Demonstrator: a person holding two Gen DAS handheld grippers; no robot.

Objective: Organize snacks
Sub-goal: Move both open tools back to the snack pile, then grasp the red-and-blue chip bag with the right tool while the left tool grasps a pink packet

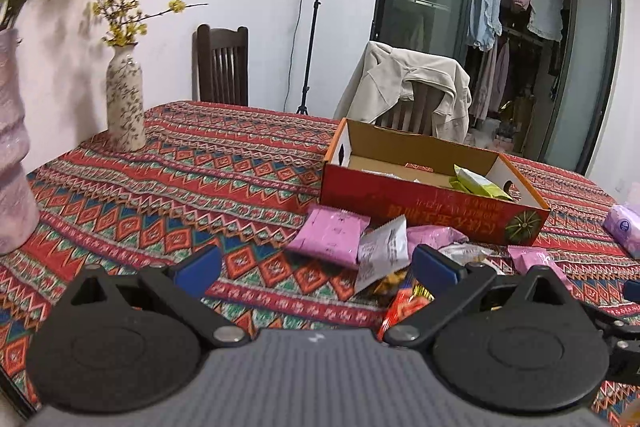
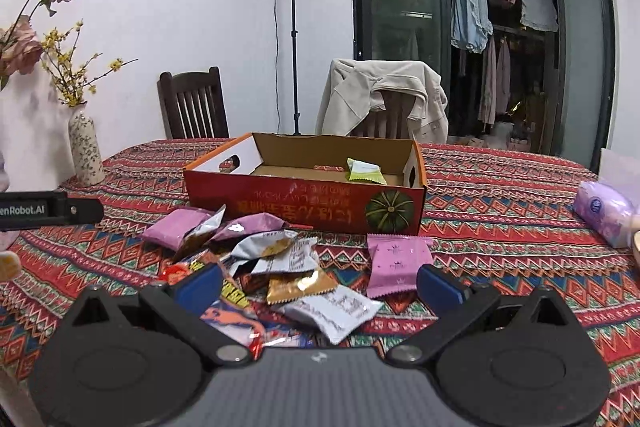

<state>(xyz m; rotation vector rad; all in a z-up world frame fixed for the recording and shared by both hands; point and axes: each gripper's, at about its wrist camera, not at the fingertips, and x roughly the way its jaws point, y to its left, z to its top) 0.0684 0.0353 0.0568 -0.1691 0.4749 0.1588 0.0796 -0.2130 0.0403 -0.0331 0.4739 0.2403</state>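
Here, in the left wrist view, the left gripper (image 1: 316, 265) hangs low over the patterned counter (image 1: 208, 167) with its blue fingers (image 1: 200, 263) spread wide and nothing between them. The pile of snack packets (image 1: 384, 255) lies ahead and to the right, just in front of the red cardboard box (image 1: 432, 207). A pink packet (image 1: 330, 235) sits at the pile's left edge, with a white packet (image 1: 384, 253) leaning against it. Inside the box a green packet (image 1: 478, 183) rests near the right end. A floral vase (image 1: 125, 101) with yellow sprigs stands well to the left on the counter, and a purple tissue pack (image 1: 624, 229) lies at the far right.

In the right wrist view, the right gripper (image 2: 320, 283) hovers over the near side of the pile (image 2: 280, 267), its fingers (image 2: 438, 287) likewise wide apart and holding nothing. A gold packet (image 2: 298, 285) and a white one (image 2: 334, 311) lie between the fingertips' line and the camera. A single pink packet (image 2: 396, 263) lies flat just right of the pile, near the right finger. The box (image 2: 304, 207) stands behind, open-topped, the green packet (image 2: 364, 171) inside it.
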